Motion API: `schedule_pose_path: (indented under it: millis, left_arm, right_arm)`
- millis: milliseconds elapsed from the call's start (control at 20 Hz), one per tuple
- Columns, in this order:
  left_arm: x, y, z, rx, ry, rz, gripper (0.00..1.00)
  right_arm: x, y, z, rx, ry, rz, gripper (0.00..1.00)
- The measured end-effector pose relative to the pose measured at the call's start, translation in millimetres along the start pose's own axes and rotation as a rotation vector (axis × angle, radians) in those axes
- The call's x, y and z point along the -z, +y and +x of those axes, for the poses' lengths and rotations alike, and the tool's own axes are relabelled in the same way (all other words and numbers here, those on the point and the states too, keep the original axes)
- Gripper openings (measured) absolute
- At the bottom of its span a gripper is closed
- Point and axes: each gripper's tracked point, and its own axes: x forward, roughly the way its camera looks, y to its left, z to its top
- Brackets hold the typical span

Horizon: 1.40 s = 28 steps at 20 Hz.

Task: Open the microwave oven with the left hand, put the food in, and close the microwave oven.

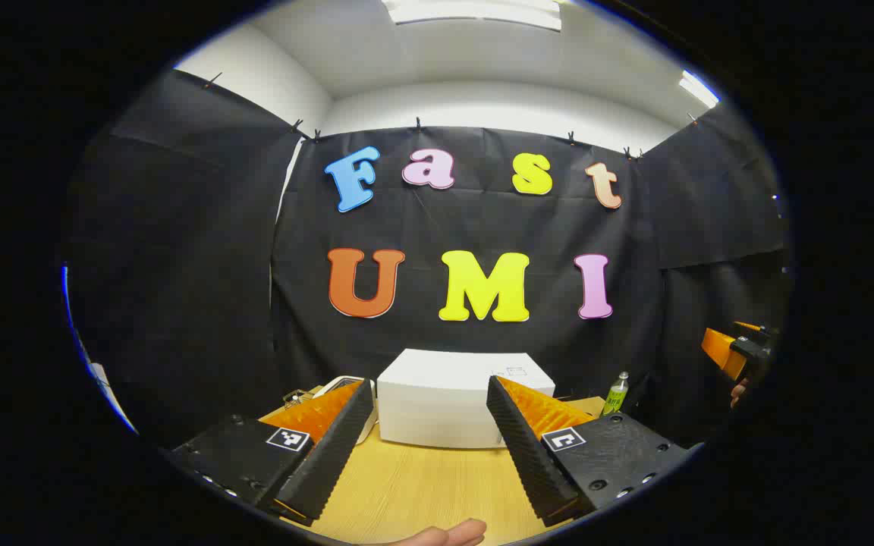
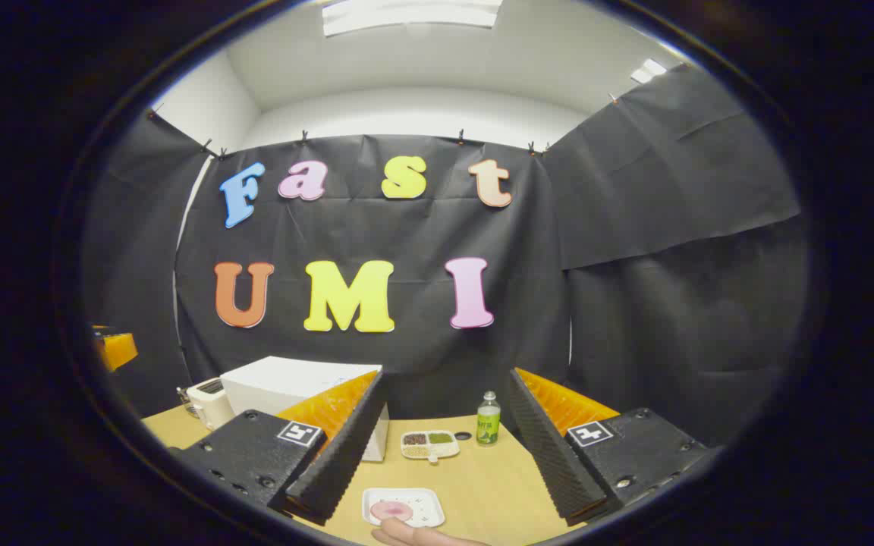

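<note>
- A wooden table [image 2: 482, 485] stands in a booth hung with black cloth, white wall and ceiling lights above.
- The microwave [image 1: 444, 406], a white box, sits shut at the table's back; a toaster [image 2: 209, 402] is just beside it.
- The food [image 2: 391, 510] lies on a white tray [image 2: 422, 506] at the near edge.
- A sectioned dish [image 2: 429, 445] and green bottle [image 2: 488, 421] stand mid-table.
- Left gripper [image 1: 429, 447] is wide, holding nothing.
- Right gripper [image 2: 444, 462] is wide, holding nothing.
</note>
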Motion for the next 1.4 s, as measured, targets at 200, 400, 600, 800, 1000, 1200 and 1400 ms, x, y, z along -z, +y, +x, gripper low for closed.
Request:
schedule_pose_path:
  millis: [200, 400, 600, 800, 1000, 1200, 1400]
  left_arm:
    - [-4, -6, 12, -0.003, -0.013, -0.02, 0.84]
    - [-11, -19, 25, 0.012, -0.034, -0.01, 0.95]
    - [-22, -35, 38, 0.055, -0.034, -0.02, 0.95]
    - [-32, -45, 49, 0.076, -0.045, -0.018, 0.95]
    - [-33, -46, 55, 0.074, -0.052, -0.022, 0.95]
    - [-22, -44, 61, 0.069, -0.03, -0.021, 0.95]
    - [-15, -45, 72, 0.058, -0.04, 0.009, 0.95]
  right_arm:
    - [6, -13, 13, -0.012, 0.026, 0.021, 0.96]
    - [6, -23, 35, -0.027, 0.037, 0.024, 1.0]
    - [-6, -32, 51, -0.026, 0.038, 0.036, 1.0]
    - [-18, -35, 59, -0.024, 0.039, 0.039, 1.0]
    - [-25, -34, 59, -0.021, 0.015, 0.029, 1.0]
    - [-17, -31, 62, -0.029, 0.029, 0.042, 1.0]
    - [-9, -34, 66, -0.024, 0.03, 0.045, 1.0]
